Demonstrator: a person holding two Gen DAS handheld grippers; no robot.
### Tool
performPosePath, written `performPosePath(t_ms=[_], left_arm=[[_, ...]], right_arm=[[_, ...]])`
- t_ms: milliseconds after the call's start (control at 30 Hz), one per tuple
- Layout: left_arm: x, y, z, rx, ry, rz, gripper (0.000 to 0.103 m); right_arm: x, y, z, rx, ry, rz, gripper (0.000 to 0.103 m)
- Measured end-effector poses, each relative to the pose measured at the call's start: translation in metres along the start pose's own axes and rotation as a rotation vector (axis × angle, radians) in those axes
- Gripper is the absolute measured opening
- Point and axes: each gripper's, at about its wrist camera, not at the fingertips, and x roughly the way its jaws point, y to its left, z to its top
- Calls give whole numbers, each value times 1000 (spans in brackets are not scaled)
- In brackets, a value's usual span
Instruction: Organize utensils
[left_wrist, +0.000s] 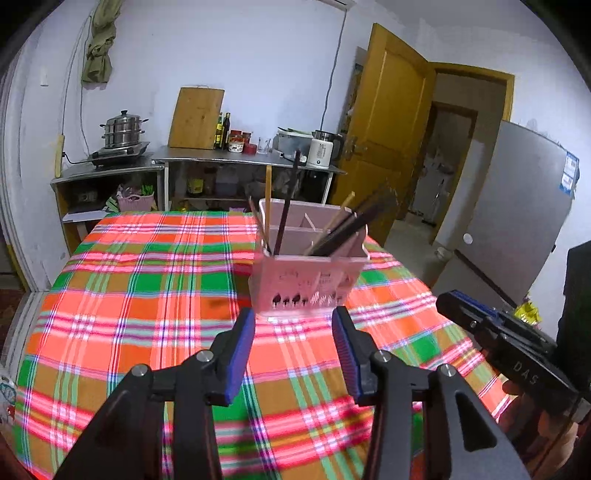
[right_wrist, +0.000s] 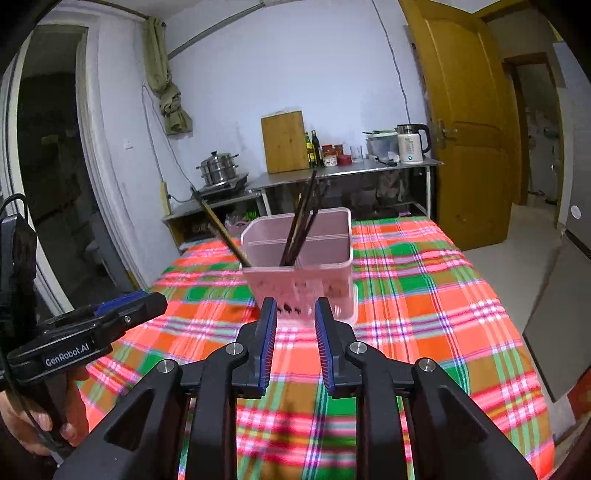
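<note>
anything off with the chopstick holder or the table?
Mostly tidy. In the pink holder the chopsticks splay: one light stick leans far out over the rim, away from the dark bunch. Nothing spilled on the plaid cloth.

Black left gripper (left_wrist: 293, 325), blue ribbed pads, silver screws, right gripper (right_wrist: 295, 314) alike
</note>
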Motion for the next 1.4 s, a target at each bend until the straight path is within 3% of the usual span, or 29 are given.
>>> performPosePath(t_ms=[500, 967, 1400], left_arm=[[-12, -4, -53, 19, -17, 55, 45], [-9, -10, -73, 50, -30, 66, 45], [-6, -11, -72, 47, -28, 64, 45]], right_arm=[[-12, 9, -56, -68, 26, -31, 24], [-6, 7, -71, -78, 28, -60, 25], [-6, 11, -70, -90, 16, -56, 25]])
